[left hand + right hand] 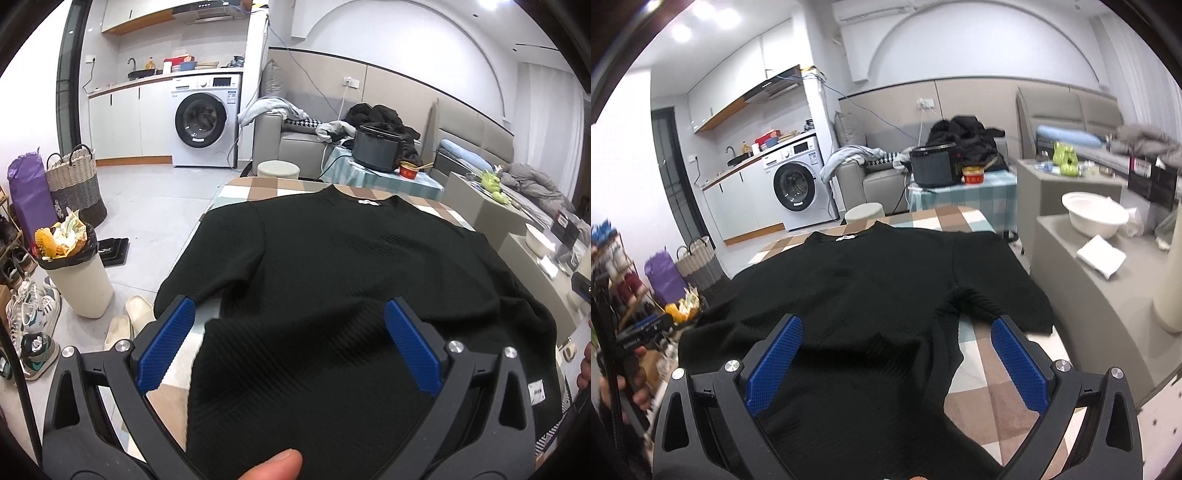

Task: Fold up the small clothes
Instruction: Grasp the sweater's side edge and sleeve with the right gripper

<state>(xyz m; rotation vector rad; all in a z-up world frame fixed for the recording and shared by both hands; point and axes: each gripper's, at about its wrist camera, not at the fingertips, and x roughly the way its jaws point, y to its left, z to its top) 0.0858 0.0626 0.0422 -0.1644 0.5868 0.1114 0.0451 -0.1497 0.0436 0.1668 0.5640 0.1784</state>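
The left claw [290, 341] stands wide open, its blue pads [166, 347] spread apart over the near hem of a black short-sleeved top [332, 258], with nothing pinched between them. A thumb tip [273, 466] shows at the near edge of that view. The right claw [897, 360] is likewise spread open, its blue pads [1019, 365] on either side of the top's near right edge, above the cloth and the bare desk beside it; whether either claw touches the fabric cannot be told.

The black top lies flat and unfolded on a desk [990, 406] covered in a brown, white and pale blue checked cloth. Its collar, with a small white label, points to the far side, and its sleeves spread to the left and right. The left sleeve reaches the desk's left edge.

Farther off, a dark cooker pot [376, 151] stands on a small side table, with a washing machine [207, 122] at the far left. A full waste bin [75, 266] stands on the floor to the left.
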